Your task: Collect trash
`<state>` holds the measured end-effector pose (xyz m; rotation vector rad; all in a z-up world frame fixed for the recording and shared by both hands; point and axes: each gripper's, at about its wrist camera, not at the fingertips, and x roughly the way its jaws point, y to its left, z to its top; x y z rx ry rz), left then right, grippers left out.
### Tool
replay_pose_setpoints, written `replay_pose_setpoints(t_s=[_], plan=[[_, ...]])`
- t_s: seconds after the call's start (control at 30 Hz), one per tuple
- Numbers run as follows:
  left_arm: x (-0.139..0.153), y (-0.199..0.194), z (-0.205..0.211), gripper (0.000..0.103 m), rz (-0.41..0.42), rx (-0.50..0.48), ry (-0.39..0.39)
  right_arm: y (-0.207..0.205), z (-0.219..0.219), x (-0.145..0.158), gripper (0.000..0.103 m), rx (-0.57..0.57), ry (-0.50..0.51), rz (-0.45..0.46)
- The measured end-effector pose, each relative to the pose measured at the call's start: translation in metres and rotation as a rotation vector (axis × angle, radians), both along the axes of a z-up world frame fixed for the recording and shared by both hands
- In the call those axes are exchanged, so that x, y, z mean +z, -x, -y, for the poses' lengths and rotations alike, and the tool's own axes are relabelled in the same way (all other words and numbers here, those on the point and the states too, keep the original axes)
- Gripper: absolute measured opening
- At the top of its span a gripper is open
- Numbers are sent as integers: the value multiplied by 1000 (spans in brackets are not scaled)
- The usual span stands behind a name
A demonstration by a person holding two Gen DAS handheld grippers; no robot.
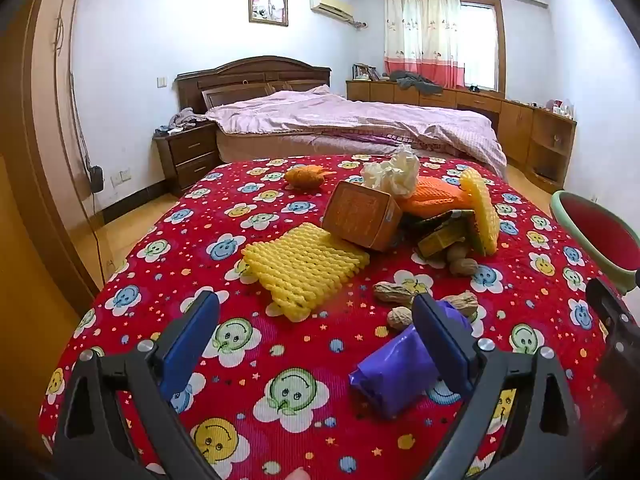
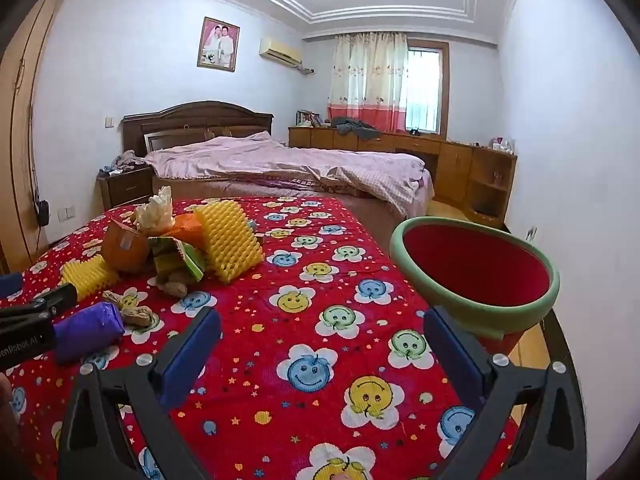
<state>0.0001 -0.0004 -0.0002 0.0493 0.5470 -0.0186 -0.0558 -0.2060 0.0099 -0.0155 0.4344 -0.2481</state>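
Trash lies on a table with a red smiley-flower cloth: a yellow foam net, an orange box, crumpled tissue, a second yellow foam net, green packaging, peanut shells and a purple wrapper. My left gripper is open just above the cloth, its right finger over the purple wrapper. My right gripper is open and empty over the cloth. A green-rimmed red bin stands at the table's right edge, beside my right finger.
An orange foam net lies at the table's far side. Behind the table stand a bed with pink bedding, a nightstand and low wooden cabinets. A wardrobe is on the left.
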Motion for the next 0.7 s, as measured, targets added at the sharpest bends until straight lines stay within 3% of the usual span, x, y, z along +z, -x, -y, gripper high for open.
replay_pose_setpoints(t_s=[0.7], plan=[[0,-2,0,96,-13,2,18,0,0,1,103,-4,-14,2]])
